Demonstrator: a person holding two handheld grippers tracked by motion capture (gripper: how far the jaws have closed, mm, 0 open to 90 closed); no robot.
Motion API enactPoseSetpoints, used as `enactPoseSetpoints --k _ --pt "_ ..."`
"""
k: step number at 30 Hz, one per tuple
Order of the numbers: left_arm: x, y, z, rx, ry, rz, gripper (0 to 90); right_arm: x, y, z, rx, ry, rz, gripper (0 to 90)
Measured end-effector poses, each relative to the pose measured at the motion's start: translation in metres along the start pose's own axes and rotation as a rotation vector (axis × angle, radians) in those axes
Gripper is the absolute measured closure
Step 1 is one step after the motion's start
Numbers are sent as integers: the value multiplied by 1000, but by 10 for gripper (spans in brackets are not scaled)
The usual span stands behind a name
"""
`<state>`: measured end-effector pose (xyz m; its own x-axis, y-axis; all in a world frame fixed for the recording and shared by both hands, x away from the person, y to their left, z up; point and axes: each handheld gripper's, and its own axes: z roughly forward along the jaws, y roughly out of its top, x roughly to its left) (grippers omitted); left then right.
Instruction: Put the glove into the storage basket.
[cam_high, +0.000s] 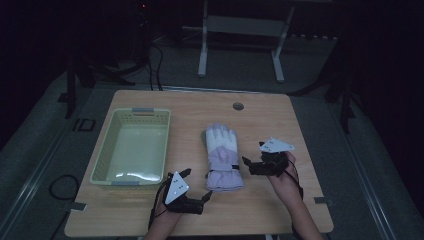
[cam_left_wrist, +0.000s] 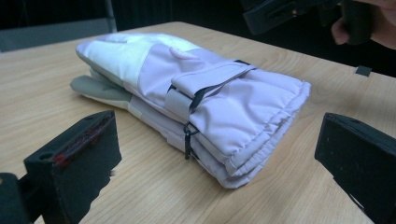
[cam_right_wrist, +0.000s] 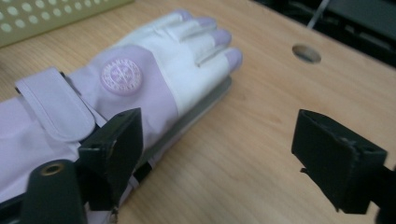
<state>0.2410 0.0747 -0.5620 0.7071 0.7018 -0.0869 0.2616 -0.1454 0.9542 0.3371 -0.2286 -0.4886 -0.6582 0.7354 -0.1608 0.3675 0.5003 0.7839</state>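
Observation:
A pair of lilac and white gloves lies stacked in the middle of the wooden table, fingers pointing away and cuffs toward the person. My left gripper is open just in front of and left of the cuffs; in the left gripper view the cuff end of the gloves lies between and beyond its jaws. My right gripper is open at the gloves' right side, its near jaw beside the wrist strap of the gloves. Neither gripper holds anything.
A pale green plastic basket stands empty on the left of the table, its wall also in the right gripper view. A round cable hole sits near the far edge. A white stand is on the floor beyond.

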Motion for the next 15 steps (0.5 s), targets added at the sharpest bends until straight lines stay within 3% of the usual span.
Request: enactPoseSetpoints --k 3,10,13,15 --pt "2 6 3 -8 -31 -69 3 -2 0 1 9 8 11 133" --pt "3 22 12 25 -35 -84 3 -3 1 1 -81 5 -59 137" --pt "5 34 19 57 -29 -82 3 -6 4 3 -22 -15 3 135" --pt "6 44 24 84 -17 -66 3 -10 5 2 -43 45 84 115"
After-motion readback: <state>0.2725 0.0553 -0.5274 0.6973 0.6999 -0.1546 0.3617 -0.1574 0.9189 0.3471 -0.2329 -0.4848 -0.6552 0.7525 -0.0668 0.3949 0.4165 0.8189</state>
